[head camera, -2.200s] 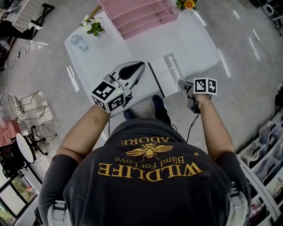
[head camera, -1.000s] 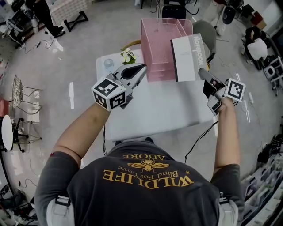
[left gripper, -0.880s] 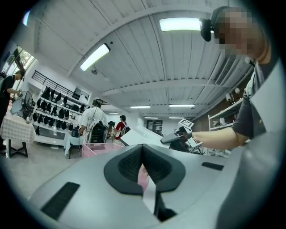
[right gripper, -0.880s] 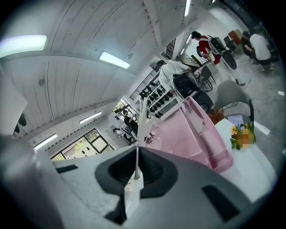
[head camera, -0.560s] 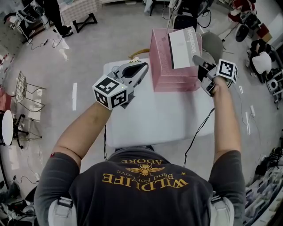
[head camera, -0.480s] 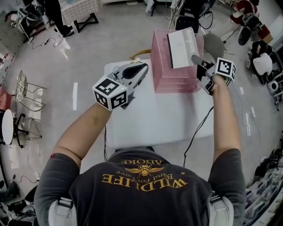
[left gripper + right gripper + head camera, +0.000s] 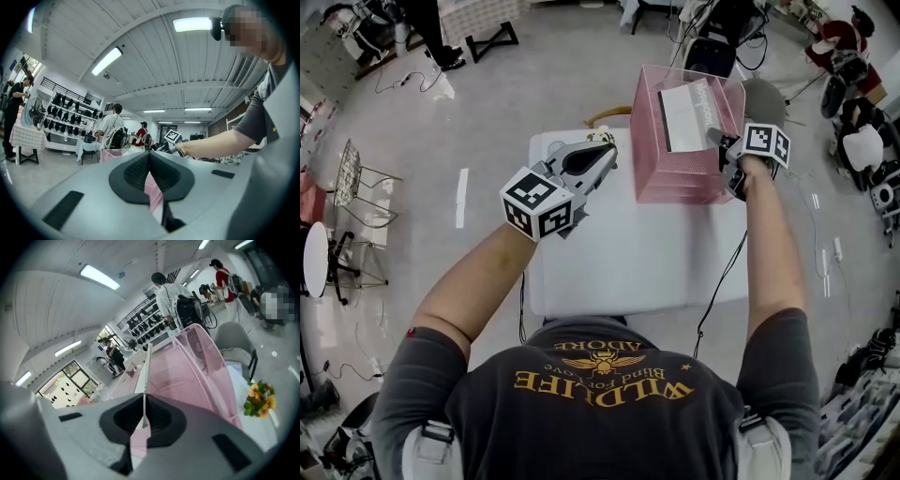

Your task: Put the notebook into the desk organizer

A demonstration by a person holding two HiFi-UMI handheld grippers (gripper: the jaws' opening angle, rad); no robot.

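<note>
The white notebook (image 7: 686, 114) with a grey spine strip hangs flat over the top tier of the pink mesh desk organizer (image 7: 675, 178), inside its rim. My right gripper (image 7: 719, 142) is shut on the notebook's near edge. In the right gripper view the notebook (image 7: 145, 371) shows edge-on between the pads of that gripper (image 7: 143, 420), with the organizer (image 7: 197, 376) just beyond. Whether the notebook rests on the tray I cannot tell. My left gripper (image 7: 605, 155) hovers over the table to the organizer's left, shut and empty (image 7: 149, 157).
The organizer stands at the far right of a white table (image 7: 619, 253). A small flower pot (image 7: 598, 139) sits at the far edge; flowers (image 7: 260, 399) show beside the organizer. A grey chair (image 7: 761, 94) is behind the table. People stand far back.
My right gripper lifted the notebook off the table, carried it forward over the organizer and lowered it toward the top tier. The left gripper stayed shut and roughly level.
</note>
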